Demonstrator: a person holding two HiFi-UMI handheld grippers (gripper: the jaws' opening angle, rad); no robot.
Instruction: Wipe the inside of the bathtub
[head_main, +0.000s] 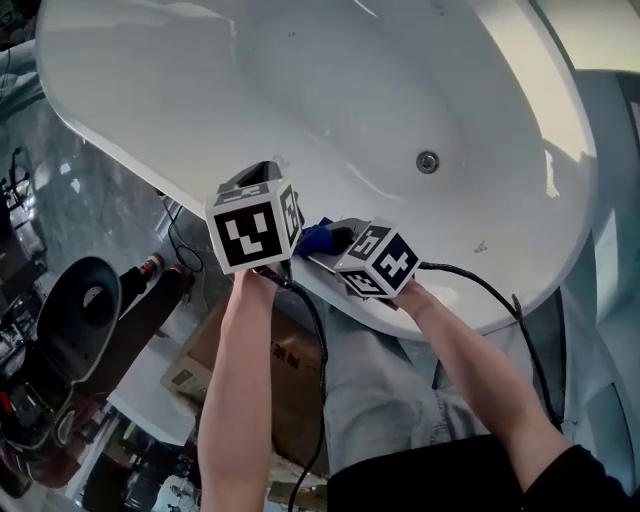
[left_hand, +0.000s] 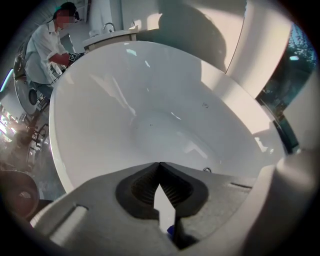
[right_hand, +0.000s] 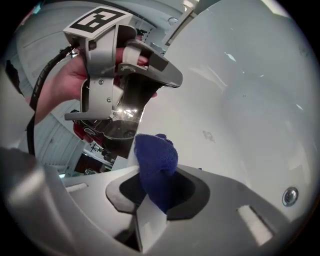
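Note:
The white bathtub (head_main: 140, 90) lies below me, its drain (head_main: 428, 161) right of the middle. Both grippers hover over its near rim (head_main: 470, 320). My right gripper (right_hand: 155, 187) is shut on a blue cloth (right_hand: 156, 159); in the head view the cloth (head_main: 318, 236) shows between the two marker cubes. My left gripper (left_hand: 159, 167) is shut, its ribbed pads meeting at the tips with nothing between them. It points into the tub's basin (left_hand: 150, 115). The right gripper view shows the left gripper (right_hand: 127, 75) in a hand just beside the cloth.
A person in a white shirt (left_hand: 45, 50) stands beyond the tub's far end by a counter (left_hand: 107, 35). On the floor to my left are a round black object (head_main: 85, 300) and a cardboard box (head_main: 285, 370). Black cables (head_main: 500, 300) trail from both grippers.

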